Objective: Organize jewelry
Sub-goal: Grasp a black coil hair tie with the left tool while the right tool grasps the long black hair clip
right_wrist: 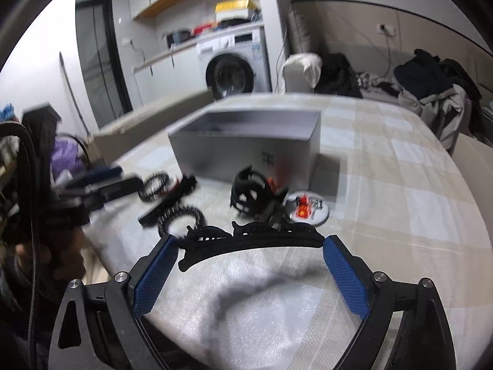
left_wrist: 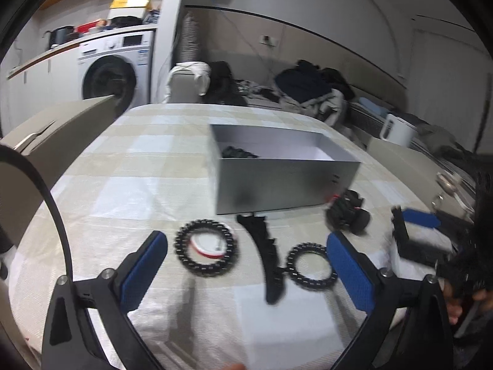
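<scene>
Evidently the right gripper spans a curved black hair clip end to end, fingers wide, for lifting toward the grey box beyond; the left gripper hovers wide and empty over beaded bracelets on the bench.

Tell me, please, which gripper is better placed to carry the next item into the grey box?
The right. The right gripper has the long black hair clip spanning its wide jaws, above the cloth. The left gripper is open and empty over the beaded bracelets. The grey box stands straight ahead.
</scene>
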A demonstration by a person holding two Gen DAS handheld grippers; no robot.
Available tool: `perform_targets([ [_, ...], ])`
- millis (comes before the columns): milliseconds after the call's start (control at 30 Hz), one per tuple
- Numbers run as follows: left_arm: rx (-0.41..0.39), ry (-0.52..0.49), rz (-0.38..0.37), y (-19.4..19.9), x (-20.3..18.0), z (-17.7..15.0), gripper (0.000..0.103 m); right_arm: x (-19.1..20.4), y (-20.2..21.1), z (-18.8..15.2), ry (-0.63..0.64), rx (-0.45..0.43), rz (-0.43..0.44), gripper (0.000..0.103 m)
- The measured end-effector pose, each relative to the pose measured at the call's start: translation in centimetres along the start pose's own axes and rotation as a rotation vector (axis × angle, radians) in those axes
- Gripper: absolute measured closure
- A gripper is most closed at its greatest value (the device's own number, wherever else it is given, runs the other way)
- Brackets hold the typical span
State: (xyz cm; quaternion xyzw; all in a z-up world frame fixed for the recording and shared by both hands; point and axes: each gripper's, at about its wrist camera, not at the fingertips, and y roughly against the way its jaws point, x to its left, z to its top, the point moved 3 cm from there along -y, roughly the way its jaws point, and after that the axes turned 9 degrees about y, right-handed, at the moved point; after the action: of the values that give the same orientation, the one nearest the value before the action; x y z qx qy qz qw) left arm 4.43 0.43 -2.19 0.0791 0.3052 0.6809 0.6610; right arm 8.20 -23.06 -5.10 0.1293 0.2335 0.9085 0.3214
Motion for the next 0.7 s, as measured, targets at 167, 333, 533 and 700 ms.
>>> perform_targets([
  [167, 0.018, -0.059, -0.075, 0.3, -1.5, -0.5, 0.028, -0.2, 1.0, 0.7, -0.013, -0.07, -0.005, 0.008],
  [333, 0.083, -0.132, -0.172, 0.3, -3.6, -1.7, 0.053, -0.6, 1.0, 0.7, -0.027, -0.067, -0.004, 0.008],
  [533, 0.169, -0.165, -0.193, -0.4, -4.9, -2.8, 0.071, -1.1, 1.8, 0.9, -0.047, -0.105, 0.001, 0.008],
  [700, 0.207, -0.193, -0.161, -0.4, -5.0, -3.1, 0.071, -1.3, 1.8, 0.9, -0.051, -0.104, 0.002, 0.008],
])
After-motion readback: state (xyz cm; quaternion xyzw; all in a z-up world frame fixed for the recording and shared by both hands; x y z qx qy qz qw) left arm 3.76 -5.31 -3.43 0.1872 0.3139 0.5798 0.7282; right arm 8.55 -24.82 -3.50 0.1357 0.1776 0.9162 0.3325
